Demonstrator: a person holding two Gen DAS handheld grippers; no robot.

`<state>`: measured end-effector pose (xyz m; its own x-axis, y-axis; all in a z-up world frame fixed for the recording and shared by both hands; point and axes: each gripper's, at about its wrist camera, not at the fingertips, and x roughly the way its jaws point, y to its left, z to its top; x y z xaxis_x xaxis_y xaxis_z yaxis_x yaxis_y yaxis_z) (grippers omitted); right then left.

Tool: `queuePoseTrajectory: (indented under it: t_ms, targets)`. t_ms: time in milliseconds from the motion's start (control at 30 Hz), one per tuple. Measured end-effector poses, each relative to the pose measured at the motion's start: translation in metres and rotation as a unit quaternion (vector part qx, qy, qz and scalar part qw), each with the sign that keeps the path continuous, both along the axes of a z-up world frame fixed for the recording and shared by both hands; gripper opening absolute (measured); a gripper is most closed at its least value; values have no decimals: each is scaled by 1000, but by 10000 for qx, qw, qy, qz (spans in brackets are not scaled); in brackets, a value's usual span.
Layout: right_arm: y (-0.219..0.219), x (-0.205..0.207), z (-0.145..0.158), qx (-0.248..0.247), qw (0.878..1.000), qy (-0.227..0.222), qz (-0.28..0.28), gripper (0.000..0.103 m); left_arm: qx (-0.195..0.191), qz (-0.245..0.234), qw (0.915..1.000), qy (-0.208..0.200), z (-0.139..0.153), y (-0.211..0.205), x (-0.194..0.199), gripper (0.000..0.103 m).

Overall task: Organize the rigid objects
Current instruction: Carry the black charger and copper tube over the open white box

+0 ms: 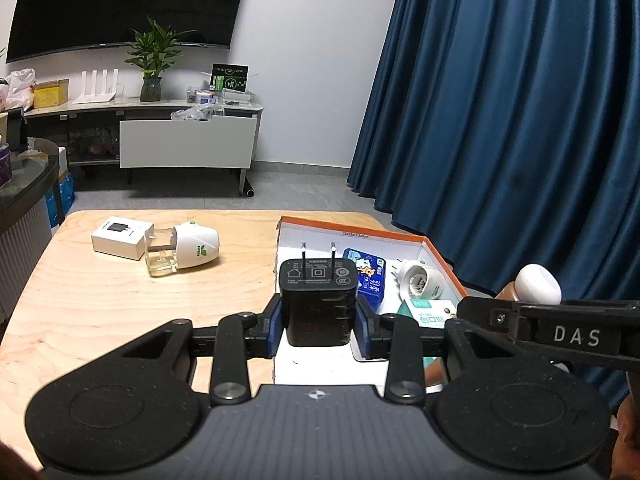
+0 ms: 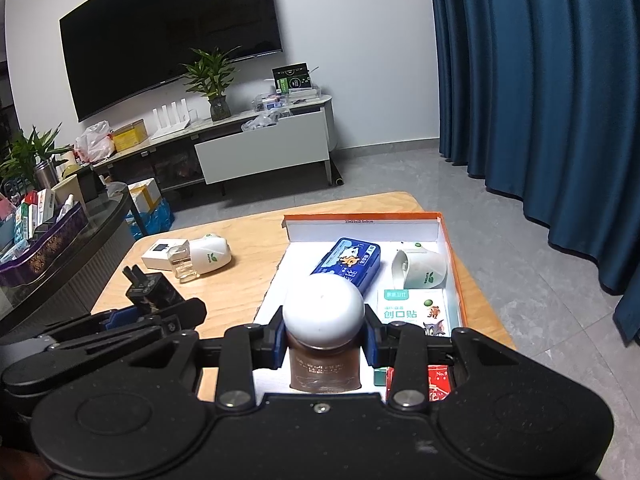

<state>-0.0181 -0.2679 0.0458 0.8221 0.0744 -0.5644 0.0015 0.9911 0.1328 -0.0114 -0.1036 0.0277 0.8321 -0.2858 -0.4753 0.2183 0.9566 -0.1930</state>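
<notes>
Left fingers (image 1: 319, 322) clamp black charger (image 1: 318, 300); right fingers (image 2: 326, 346) clamp brown bottle (image 2: 324, 364).

Wooden table (image 1: 120, 300) with orange-rimmed box (image 1: 440, 258)

Dark wall-mounted TV (image 2: 168, 36) above long low cabinet (image 1: 188, 142). On cabinet top: potted plant (image 1: 154, 60), white router (image 1: 98, 88) with upright antennas, yellow box (image 1: 51, 93), plastic bag (image 1: 20, 86). Blue curtain (image 1: 520, 120) fills right side. Grey tiled floor (image 2: 400, 168). Second plant (image 2: 30, 152) at left.
</notes>
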Motion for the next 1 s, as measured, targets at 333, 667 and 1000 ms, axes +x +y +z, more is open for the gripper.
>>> queuePoseTrajectory:
  t_ms: [333, 667, 1000]
  targets:
    - [0, 5, -1, 36, 10000, 76, 27, 44, -20, -11, 10000, 40, -3, 1, 2, 36]
    - [-2, 5, 3, 37, 10000, 45, 30, 44, -7, -21, 10000, 27, -2, 1, 0, 36]
    - [-2, 2, 5, 40, 10000, 20, 20, 44, -12, 6, 10000, -1, 0, 1, -2, 36]
